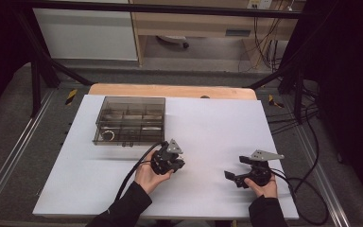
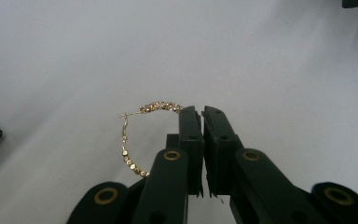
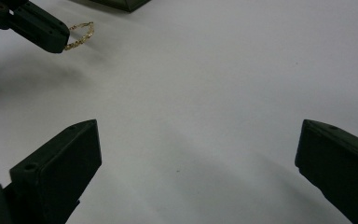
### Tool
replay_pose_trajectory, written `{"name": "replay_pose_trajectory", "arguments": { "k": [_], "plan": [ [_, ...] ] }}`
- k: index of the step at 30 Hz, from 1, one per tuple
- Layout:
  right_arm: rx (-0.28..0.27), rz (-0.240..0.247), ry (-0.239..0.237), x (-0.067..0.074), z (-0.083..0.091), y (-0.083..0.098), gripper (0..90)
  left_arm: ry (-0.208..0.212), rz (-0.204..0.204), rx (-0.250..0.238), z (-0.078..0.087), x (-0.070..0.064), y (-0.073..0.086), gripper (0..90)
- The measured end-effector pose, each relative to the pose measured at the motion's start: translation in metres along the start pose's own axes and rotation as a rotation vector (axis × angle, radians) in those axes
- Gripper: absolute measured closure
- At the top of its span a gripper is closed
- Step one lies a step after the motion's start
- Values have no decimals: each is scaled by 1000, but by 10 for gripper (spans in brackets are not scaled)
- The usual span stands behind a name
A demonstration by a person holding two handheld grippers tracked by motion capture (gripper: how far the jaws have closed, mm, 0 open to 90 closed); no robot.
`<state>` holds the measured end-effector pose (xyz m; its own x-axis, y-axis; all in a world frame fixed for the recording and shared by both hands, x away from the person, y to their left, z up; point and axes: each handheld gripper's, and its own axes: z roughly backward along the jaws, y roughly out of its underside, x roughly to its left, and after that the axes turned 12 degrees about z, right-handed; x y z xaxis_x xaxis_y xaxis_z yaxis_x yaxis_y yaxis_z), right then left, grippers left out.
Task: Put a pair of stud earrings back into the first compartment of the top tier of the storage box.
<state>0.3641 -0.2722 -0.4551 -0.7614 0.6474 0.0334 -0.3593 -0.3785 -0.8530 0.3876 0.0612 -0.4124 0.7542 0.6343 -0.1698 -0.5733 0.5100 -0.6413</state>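
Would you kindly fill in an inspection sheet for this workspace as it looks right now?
Surface: white sheet over a wooden table.
Job's things: gold hoop earring pinched in the left tool, off the sheet; smoky compartment box at the far left, a ring-shaped piece in its front corner.
Clutter: nothing seen.
Grippers: left tool shut on the earring; right tool open, nothing between its jaws.
Cables: one black cable from each tool; more wires on the floor at right.
Surroundings: black frame rails, grey floor, cabinets beyond.

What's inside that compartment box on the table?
The box has dividers; a pale ring lies in its front-left compartment. The smoky walls make the other compartments too dark to tell.
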Motion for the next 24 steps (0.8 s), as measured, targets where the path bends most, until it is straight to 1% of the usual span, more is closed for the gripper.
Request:
{"name": "replay_pose_trajectory", "arguments": {
  "k": [8,10,15,18,24],
  "plan": [
    [0,-1,0,0,0,0,7,-1,1,0,9,1,5,864],
    [-1,-1,1,0,0,0,7,7,5,0,11,1,7,864],
    [0,-1,1,0,0,0,7,7,4,2,19,1,10,864],
    [1,0,1,0,0,0,7,18,7,-5,24,1,12,864],
    [2,-3,2,0,0,0,7,17,3,-13,34,1,14,864]
  ]
}}
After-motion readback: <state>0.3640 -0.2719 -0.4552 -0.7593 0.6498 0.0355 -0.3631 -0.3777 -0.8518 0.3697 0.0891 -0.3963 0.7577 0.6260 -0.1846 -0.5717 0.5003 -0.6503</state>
